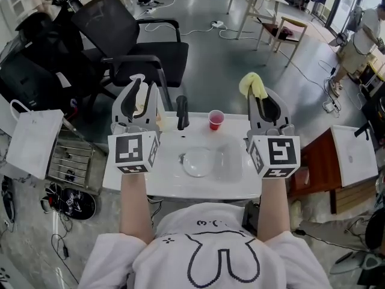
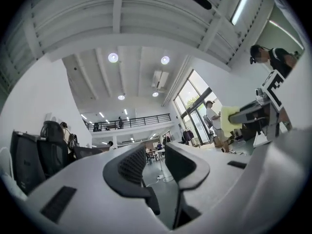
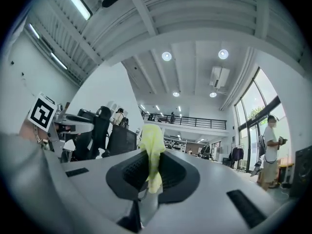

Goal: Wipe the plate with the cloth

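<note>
Head view shows both claws lifted well above the bench [image 1: 234, 188], so the wiping is not under way. The right claw [image 1: 264, 101] [image 3: 153, 165] is clenched on the yellow cloth [image 1: 253, 84] [image 3: 152, 145], pinching only a thin fold. That fold could slip free under a firm rub. The left claw [image 1: 138, 92] [image 2: 155, 156] is released and holds nothing, so the plate [image 1: 197, 161] may skid when pushed, perhaps toward the red cup [image 1: 215, 119]. The plate is clear glass, hard to see, lying flat mid-bench, well below the cloth.
</note>
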{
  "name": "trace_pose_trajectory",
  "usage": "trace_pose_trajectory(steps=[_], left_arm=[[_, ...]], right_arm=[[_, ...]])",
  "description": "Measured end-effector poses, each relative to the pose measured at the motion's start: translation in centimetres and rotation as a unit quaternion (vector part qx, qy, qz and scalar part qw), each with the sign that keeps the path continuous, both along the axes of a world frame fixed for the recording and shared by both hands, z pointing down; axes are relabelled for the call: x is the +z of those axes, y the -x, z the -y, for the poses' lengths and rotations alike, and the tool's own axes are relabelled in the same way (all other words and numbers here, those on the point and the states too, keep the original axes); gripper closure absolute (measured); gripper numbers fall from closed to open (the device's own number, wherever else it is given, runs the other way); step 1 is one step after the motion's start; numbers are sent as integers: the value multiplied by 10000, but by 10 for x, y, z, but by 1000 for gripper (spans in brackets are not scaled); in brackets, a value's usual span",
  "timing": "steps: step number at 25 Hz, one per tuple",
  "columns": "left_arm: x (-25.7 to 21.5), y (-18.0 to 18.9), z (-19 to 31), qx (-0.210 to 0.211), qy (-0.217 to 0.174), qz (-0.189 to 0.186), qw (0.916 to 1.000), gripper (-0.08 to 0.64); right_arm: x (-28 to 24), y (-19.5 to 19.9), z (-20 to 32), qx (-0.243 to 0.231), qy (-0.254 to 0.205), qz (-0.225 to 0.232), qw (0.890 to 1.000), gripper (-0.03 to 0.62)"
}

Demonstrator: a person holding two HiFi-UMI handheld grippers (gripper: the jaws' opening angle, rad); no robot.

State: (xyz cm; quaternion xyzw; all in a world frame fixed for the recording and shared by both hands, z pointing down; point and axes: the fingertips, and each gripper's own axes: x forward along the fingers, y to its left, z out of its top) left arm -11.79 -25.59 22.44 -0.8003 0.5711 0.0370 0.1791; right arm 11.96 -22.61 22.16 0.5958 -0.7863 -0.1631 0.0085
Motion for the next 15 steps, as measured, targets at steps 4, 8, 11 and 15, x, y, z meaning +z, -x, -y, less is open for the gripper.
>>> trace_pose_trajectory(steps=[4, 8, 11, 15], left_arm=[[-20, 1, -3, -77, -270, -8, 9996, 472], [-33, 4, -6, -32, -361, -254, 9990, 548], [-35, 2, -9, 38, -387, -234, 9990, 548], [-35, -1, -10, 71, -419, -121, 9990, 548]], right_arm=[[-8, -2, -2, -49, 28, 33, 10000, 543], [-12, -1, -2, -55, 72, -4, 10000, 543], [-11, -4, -1, -5, 101, 4, 9999, 543], [-8, -8, 0, 34, 139, 40, 9999, 543]])
